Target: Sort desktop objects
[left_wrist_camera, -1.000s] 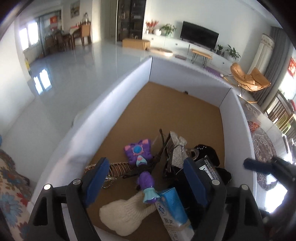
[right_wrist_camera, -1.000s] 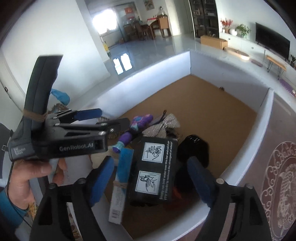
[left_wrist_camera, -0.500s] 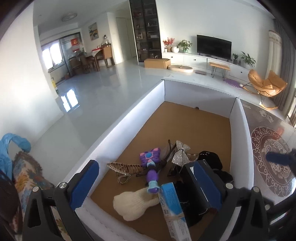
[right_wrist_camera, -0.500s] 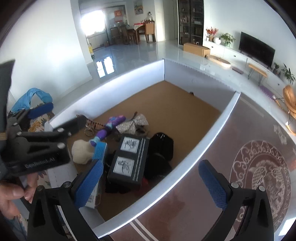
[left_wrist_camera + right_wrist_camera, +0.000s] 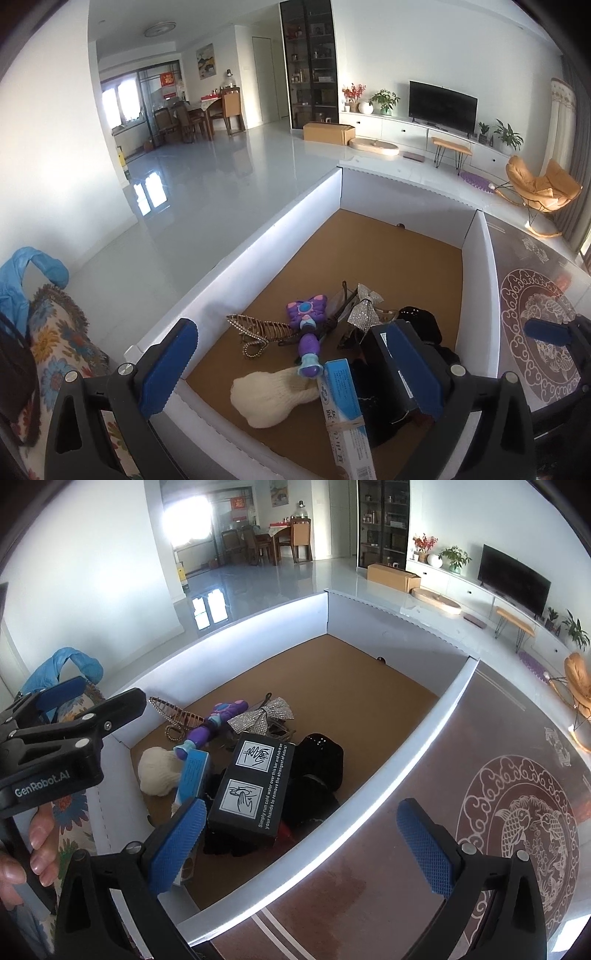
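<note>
Desktop objects are lying heaped in the near corner of the white-walled box [image 5: 424, 734]; left gripper [image 5: 291, 373] and right gripper [image 5: 299, 838], jaws just opened, are hovering spread wide, holding nothing

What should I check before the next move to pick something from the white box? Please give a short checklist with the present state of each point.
1. Left claw open and holding nothing: ok. Its jaws have just been opening.
2. Right claw open and holding nothing: ok. Its jaws have just been opening too.
3. Both claws clear of the white box walls: ok, none touches.
4. Black carton free on top of the pile: ok, nothing lies on it.
5. Blue and white carton free to lift: cannot tell, its near end is cut off by the picture edge.
6. Purple toy free: not ok, its tip rests against the cream knitted item.
</note>
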`<state>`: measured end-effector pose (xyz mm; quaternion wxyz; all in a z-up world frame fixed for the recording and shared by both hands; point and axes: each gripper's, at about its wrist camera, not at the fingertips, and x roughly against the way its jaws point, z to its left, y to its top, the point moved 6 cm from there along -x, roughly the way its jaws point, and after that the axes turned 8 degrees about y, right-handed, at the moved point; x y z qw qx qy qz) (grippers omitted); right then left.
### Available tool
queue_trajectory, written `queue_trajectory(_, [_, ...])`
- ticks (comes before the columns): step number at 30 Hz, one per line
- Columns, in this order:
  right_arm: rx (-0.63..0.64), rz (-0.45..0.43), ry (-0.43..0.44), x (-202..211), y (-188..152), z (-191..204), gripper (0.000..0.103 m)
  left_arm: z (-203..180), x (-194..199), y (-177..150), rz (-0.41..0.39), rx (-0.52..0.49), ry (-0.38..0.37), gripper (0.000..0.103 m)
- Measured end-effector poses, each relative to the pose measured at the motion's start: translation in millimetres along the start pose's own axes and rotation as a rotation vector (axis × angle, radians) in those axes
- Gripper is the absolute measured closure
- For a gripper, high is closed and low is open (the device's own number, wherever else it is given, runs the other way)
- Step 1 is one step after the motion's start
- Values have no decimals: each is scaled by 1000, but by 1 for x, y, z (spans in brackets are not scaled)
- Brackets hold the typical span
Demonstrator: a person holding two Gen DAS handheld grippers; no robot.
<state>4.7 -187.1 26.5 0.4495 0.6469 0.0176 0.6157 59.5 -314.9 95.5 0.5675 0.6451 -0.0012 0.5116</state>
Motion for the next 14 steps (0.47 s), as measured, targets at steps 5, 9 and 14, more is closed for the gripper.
queue_trajectory(5, [2, 8, 6, -2, -4, 1, 0, 0, 5, 0, -8, -3, 17, 0])
queue_trajectory(9, [17, 12, 2, -1, -5, 4, 0, 0, 8, -2, 3, 22, 4, 0])
queue_trajectory(14, [22, 4, 5, 1, -1, 6, 0, 6, 22, -2, -77, 64, 29, 0])
